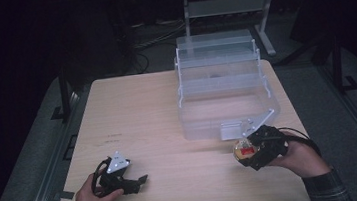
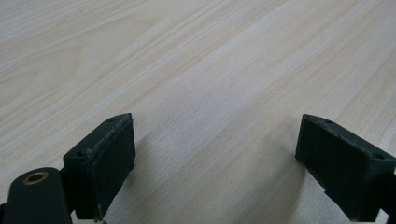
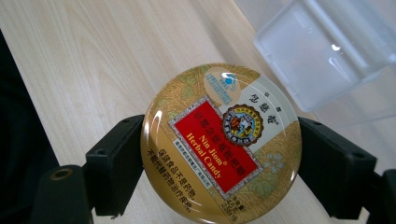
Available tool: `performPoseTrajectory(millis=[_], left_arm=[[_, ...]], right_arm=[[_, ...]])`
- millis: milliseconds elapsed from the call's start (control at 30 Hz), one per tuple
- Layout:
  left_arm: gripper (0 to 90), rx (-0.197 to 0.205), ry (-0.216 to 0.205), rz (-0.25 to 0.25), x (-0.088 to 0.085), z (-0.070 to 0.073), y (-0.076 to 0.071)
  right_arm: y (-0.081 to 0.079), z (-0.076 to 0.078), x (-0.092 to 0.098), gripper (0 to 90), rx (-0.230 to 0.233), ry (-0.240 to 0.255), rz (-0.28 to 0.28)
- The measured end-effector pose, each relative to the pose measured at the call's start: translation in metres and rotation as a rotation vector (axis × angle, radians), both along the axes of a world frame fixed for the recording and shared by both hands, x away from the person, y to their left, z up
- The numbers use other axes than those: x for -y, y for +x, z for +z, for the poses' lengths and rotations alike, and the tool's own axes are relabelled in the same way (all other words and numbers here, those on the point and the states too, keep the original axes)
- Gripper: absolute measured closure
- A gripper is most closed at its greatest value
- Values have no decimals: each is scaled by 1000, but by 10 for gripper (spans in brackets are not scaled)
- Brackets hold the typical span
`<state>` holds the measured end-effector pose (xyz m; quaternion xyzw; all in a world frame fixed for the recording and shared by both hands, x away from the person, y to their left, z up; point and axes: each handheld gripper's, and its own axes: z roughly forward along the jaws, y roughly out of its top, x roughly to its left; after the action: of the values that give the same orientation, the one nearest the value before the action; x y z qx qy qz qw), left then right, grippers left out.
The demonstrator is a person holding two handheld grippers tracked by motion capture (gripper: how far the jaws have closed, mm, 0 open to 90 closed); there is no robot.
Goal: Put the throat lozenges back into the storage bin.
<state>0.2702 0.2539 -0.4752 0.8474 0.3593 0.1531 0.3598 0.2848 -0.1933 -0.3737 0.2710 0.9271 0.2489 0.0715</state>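
My right gripper [image 3: 219,158] is shut on a round gold candy tin [image 3: 222,142] with a red label, one black jaw pressing on each side of its rim. In the high view the candy tin [image 1: 244,150] hangs just above the table at the right front, in my right gripper [image 1: 250,153], close to the front of a clear plastic box [image 1: 223,93]. My left gripper [image 1: 137,181] rests near the table's left front edge in a person's hand. Its jaws stand wide apart over bare wood in the left gripper view, left gripper [image 2: 215,158], with nothing between them.
The clear plastic box with stepped trays stands open at the back right of the wooden table [image 1: 138,115]; its corner [image 3: 327,51] lies just beyond the tin. Dark floor, cables and a metal stand [image 1: 227,5] lie past the table's far edge.
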Motion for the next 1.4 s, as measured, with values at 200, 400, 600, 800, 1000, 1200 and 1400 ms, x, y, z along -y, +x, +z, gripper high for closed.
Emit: performPoseTrajectory(millis=[200, 400, 600, 800, 1000, 1200, 1400], left_arm=[[112, 0, 1, -1, 0, 0, 0], [112, 1, 1, -1, 0, 0, 0], [112, 1, 2, -1, 0, 0, 0], [112, 0, 0, 0, 0, 0, 0], [112, 0, 2, -1, 0, 0, 0], [112, 0, 3, -2, 0, 0, 0], [112, 1, 2, -1, 0, 0, 0]], right_arm=[[3, 13, 3, 197, 17, 8, -11], [7, 21, 6, 198, 23, 13, -16], [12, 28, 9, 197, 26, 25, -27], [18, 36, 14, 197, 38, 43, -41], [25, 42, 18, 198, 45, 52, -58], [33, 49, 22, 198, 53, 57, -80], [41, 53, 26, 197, 58, 59, -100]])
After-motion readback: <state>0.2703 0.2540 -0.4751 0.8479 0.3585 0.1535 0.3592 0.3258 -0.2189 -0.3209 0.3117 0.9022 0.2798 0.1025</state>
